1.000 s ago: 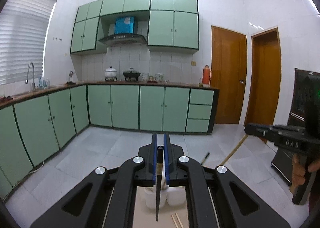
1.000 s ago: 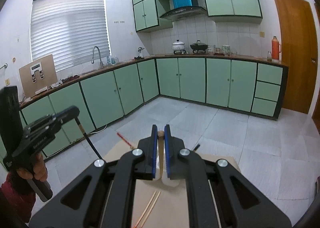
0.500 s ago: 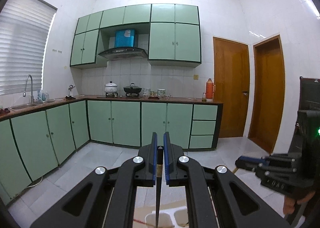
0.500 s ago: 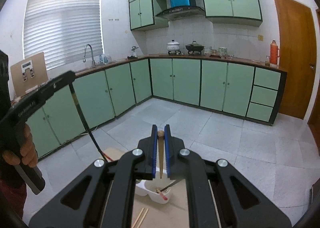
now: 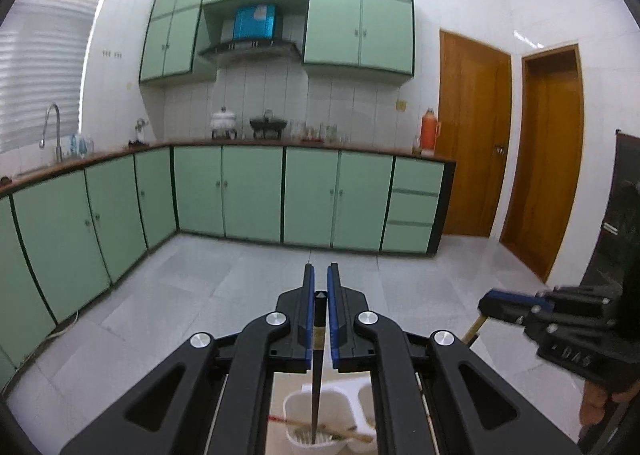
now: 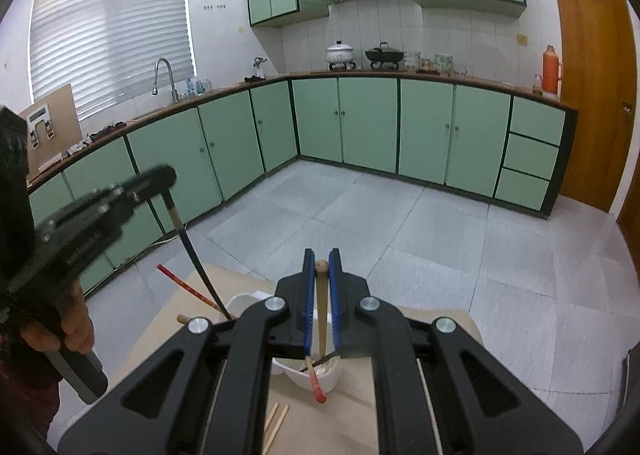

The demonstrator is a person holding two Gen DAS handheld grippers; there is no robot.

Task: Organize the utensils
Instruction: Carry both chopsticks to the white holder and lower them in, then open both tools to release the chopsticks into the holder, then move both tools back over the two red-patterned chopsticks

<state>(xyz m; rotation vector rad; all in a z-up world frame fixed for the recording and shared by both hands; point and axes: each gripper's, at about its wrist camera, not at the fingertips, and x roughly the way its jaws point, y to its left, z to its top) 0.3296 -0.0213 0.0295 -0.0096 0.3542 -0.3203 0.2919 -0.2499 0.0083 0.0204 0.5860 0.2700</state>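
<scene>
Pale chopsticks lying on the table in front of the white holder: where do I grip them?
I'd grip the pale chopsticks near their visible ends, from straight above, closing across the pair: they lie flat, side by side on the table. The rest is hidden.

Green cabinets, orange thermos, wooden door, window blinds.

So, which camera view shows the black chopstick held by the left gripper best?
The right wrist view: there the black chopstick shows from the side, slanting from the left gripper into the white holder. The left wrist view sees the chopstick end-on between the fingers, its tip in the holder.
</scene>
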